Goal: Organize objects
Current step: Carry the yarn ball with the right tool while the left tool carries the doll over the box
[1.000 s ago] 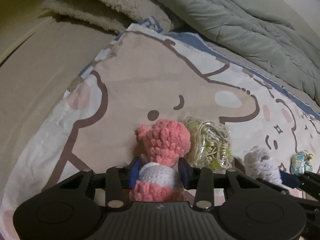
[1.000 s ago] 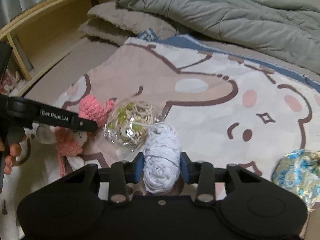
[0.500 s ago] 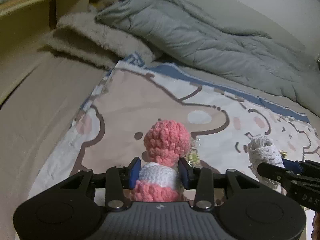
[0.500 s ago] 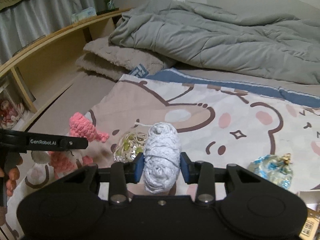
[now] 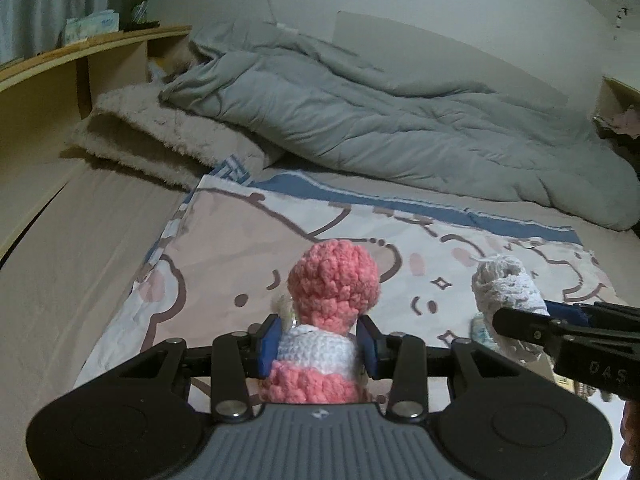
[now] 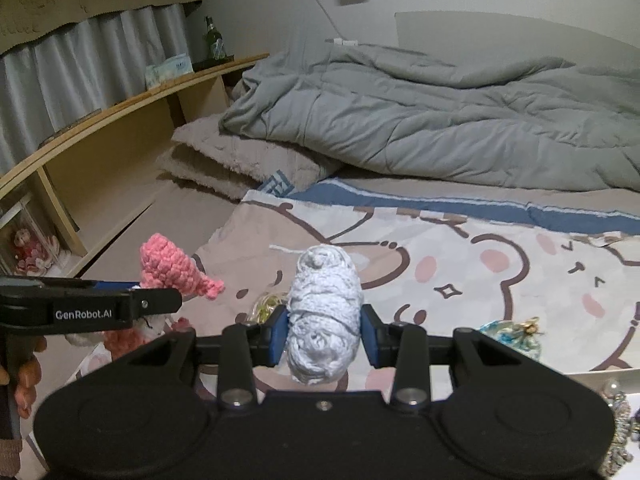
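Now both grippers are rising clear of the cartoon blanket [image 5: 224, 240], the left gripper [image 5: 318, 344] jaws clamping the pink crochet doll [image 5: 332, 284] and the right gripper [image 6: 323, 334] jaws clamping the white yarn ball [image 6: 324, 300], indicating both items are travelling toward their storage places.

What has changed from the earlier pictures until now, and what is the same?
Both grippers rose off the cartoon blanket, lifting the pink crochet doll in the left gripper and the white yarn ball in the right gripper. Both grips unchanged; the clear bead bag stayed on the blanket.
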The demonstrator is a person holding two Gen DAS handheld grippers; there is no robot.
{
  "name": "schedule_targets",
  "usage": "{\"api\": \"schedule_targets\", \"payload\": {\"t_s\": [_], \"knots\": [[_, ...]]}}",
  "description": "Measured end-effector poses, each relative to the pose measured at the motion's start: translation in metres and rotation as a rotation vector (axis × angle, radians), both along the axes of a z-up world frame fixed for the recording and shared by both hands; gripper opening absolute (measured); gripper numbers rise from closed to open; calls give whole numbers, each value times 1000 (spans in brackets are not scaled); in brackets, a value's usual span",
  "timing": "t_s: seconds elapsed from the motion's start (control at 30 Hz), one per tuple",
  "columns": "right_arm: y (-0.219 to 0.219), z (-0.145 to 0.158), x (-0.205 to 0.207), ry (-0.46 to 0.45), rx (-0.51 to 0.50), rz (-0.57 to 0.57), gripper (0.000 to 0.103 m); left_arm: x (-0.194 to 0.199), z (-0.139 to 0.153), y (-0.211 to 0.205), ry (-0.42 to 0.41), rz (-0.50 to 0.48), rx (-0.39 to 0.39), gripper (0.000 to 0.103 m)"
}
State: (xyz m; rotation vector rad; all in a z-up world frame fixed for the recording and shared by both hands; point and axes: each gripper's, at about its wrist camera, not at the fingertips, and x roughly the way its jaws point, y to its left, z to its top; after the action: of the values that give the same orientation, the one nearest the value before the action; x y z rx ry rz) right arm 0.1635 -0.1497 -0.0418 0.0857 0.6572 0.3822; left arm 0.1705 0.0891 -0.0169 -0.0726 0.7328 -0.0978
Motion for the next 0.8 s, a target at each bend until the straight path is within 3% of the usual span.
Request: {"api": "schedule_targets", "payload": {"t_s": [0.5,0.8], "knots": [[-30,17,-26,-25,-18,-38,39,-22,14,-29,-15,-45,-21,42],[-73,24,-42,-35,-46,-89,39,-23,15,-73,-4,-106,-44,42]]}}
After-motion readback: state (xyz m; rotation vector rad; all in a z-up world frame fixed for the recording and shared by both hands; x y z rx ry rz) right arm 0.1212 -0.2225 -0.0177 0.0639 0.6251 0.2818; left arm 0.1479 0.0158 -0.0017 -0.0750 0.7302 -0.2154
